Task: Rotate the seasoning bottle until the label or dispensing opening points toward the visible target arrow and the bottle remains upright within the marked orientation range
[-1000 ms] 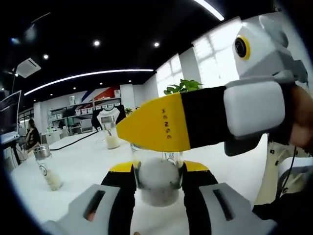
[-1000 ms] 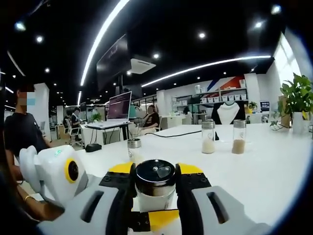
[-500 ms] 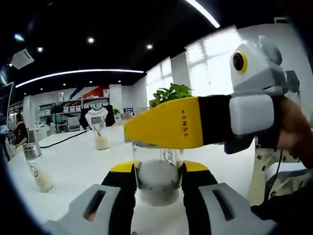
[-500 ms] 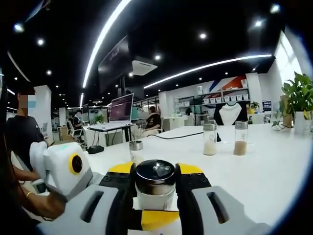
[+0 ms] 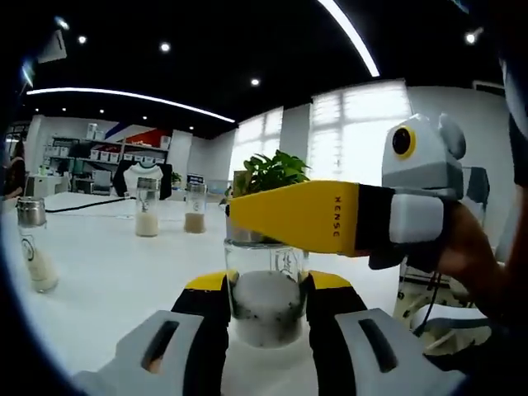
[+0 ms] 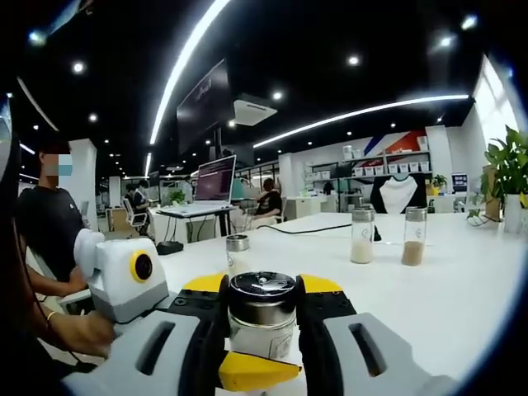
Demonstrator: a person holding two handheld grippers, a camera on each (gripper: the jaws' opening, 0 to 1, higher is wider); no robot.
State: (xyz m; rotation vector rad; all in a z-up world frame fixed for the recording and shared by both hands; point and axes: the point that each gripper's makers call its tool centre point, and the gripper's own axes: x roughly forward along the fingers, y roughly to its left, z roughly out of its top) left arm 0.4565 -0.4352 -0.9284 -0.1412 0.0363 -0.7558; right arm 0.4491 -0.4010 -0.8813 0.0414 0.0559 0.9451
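A clear glass seasoning bottle (image 5: 266, 301) with pale powder stands upright on the white table (image 5: 107, 280). My left gripper (image 5: 266, 285) is shut on its glass body. From the right, the other gripper's yellow finger (image 5: 297, 216) lies across the bottle's top, with a hand behind it. In the right gripper view, my right gripper (image 6: 262, 290) is shut on the bottle's dark metal cap (image 6: 262, 295). The left gripper's white body (image 6: 124, 276) sits to the left there, and its yellow fingertip (image 6: 256, 371) shows below the bottle.
Other seasoning bottles stand on the table: two at the back (image 5: 147, 206) (image 5: 195, 211) and one at the left (image 5: 33, 247). A potted plant (image 5: 264, 173) stands behind. In the right gripper view, a person (image 6: 45, 223) sits at the left, with a laptop (image 6: 214, 177) farther back.
The left gripper view has swung, so the room slid left. In the right gripper view the left gripper's body moved right around the bottle. Both grippers stay shut on it.
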